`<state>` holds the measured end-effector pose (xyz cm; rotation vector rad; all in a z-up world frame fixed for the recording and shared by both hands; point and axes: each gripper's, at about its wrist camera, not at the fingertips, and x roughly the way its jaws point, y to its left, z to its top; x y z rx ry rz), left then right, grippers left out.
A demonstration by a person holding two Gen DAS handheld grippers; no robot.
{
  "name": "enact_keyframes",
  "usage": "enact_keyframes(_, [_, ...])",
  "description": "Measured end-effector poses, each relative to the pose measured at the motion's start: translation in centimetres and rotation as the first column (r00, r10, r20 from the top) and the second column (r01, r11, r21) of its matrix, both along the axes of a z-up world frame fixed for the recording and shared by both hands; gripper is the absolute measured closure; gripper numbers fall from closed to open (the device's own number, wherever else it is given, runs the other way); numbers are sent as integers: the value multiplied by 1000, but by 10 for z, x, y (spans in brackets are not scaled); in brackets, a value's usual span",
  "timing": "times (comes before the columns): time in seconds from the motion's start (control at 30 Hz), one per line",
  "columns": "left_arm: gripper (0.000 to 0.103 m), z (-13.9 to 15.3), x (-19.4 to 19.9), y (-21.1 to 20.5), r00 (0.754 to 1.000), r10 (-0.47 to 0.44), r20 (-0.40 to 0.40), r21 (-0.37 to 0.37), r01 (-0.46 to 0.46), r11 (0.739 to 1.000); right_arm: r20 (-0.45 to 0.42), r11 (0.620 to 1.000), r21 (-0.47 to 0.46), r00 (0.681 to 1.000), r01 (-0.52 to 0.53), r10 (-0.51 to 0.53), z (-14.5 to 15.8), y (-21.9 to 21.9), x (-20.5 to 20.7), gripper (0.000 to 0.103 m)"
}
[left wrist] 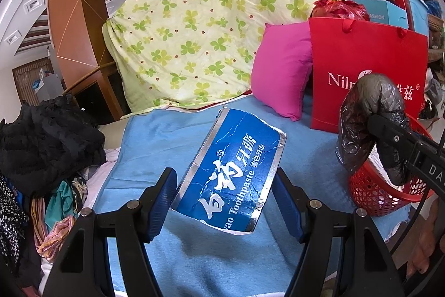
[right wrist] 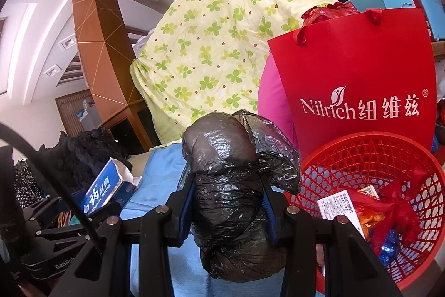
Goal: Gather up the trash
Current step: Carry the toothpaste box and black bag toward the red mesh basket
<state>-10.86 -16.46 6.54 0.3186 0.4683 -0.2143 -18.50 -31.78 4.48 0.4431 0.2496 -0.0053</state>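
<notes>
Holding a blue toothpaste box [left wrist: 228,171] above the blue blanket [left wrist: 194,255], the left gripper [left wrist: 226,202] waits; the right gripper [right wrist: 226,202] clamps a black bag bundle [right wrist: 236,199] left of the red basket [right wrist: 370,157] (already part-filled). Best carried over the rim before release.

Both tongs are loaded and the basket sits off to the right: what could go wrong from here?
1. The toothpaste box sits skewed in the left tongs, gripped near one end; it may twist out.
2. The black bag bulges above the right tongs; loose film may snag the red basket rim.
</notes>
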Motion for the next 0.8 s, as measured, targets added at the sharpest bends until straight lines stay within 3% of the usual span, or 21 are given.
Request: enact_keyframes(0.8, [32,-1,-11,-18,998,-57,7,27,57,998,20,998,28,998,55,-56,-1,-21,-19,59])
